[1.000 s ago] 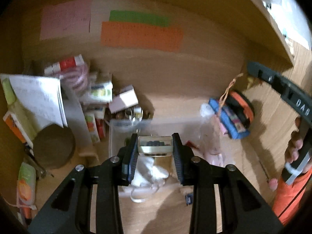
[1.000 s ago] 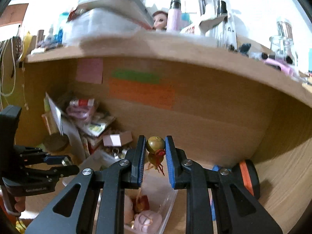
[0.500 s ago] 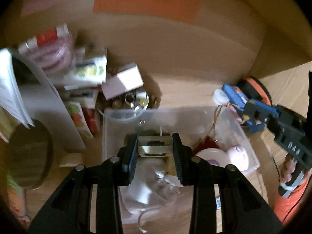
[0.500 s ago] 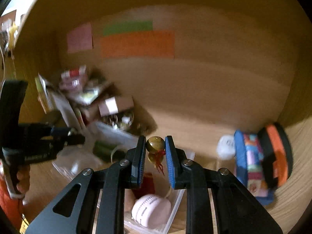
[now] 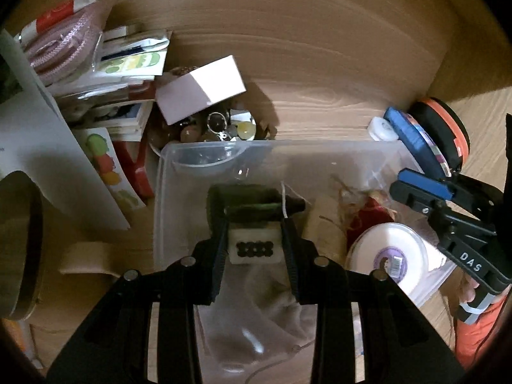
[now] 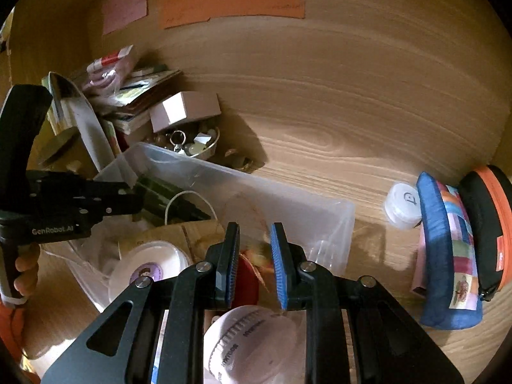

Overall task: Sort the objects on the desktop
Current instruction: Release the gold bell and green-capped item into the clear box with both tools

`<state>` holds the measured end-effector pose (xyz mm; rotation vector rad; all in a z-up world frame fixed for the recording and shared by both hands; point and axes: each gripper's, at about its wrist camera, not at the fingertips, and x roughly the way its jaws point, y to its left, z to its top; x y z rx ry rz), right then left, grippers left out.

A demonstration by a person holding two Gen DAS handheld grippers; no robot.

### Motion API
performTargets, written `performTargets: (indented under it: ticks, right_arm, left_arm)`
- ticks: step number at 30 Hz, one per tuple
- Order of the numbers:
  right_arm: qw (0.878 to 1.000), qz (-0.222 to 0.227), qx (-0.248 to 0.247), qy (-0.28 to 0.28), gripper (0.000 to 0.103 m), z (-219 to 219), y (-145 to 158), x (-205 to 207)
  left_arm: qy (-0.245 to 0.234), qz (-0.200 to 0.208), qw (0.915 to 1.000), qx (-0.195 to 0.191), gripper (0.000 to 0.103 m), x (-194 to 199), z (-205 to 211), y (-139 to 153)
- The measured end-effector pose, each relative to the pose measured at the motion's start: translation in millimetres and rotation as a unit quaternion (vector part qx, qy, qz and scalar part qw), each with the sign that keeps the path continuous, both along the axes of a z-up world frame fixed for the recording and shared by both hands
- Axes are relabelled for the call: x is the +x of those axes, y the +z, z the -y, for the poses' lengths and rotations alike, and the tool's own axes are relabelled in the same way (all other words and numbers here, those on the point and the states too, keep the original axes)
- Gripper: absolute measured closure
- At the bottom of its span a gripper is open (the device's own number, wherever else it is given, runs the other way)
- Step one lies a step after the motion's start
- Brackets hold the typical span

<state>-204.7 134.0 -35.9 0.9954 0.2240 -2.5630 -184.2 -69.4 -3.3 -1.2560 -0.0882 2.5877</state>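
Observation:
A clear plastic bin (image 5: 320,153) (image 6: 288,198) stands on the wooden desk and holds a round white tin (image 5: 388,257) (image 6: 147,267), a grey cloth pouch (image 5: 256,304), a dark green object (image 5: 252,203) and a red item (image 5: 368,220). My left gripper (image 5: 254,249) (image 6: 128,196) is shut on a small white block with black beads (image 5: 254,249), low inside the bin. My right gripper (image 6: 254,256) (image 5: 416,188) hangs over the bin's right end with its jaws apart and nothing between them. A blurred golden charm (image 6: 260,252) shows below them.
A white box (image 5: 201,91) (image 6: 185,110) lies on a bowl of trinkets (image 5: 220,128). Packets and papers (image 5: 96,73) pile at the left. A blue pouch (image 6: 448,256), an orange-black case (image 6: 489,224) and a white cap (image 6: 403,204) lie at the right. A pink ribbed ball (image 6: 252,345) sits below my right gripper.
Both grippers have come down into the bin. My right gripper has opened and the golden charm has left its jaws. My left gripper still holds the white block.

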Motion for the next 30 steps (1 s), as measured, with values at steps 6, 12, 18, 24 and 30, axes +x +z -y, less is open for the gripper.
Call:
performTargets:
  ticks: [6,12,18,24,30]
  right_arm:
    - [1.0,-0.009,0.005,0.004,0.068,4.6,3.2,4.2]
    - [1.0,-0.028,-0.004,0.004,0.063,2.7,21.6,13.7]
    - [0.999,-0.048,-0.009,-0.001,0.05,0.1,43.6,35.0]
    - [0.998,-0.069,-0.007,-0.01,0.044,-0.1,56.8,68.0]
    - [0.997,-0.07,-0.014,-0.008,0.043,4.0,55.0,102.4]
  left_arm:
    - [-0.003,-0.004,1.0,-0.005,0.07,8.2,17.0,3.5]
    - [-0.002,-0.01,0.9999,-0.004,0.069,13.5,29.1,10.2]
    - [0.004,-0.045,0.9989,-0.013,0.048,37.3,38.0,28.5]
    - [0.012,-0.075,0.9967,-0.026,0.041,61.6,38.3,43.0]
    - [0.018,-0.103,0.9937,-0.039,0.028,83.0,20.9,39.5]
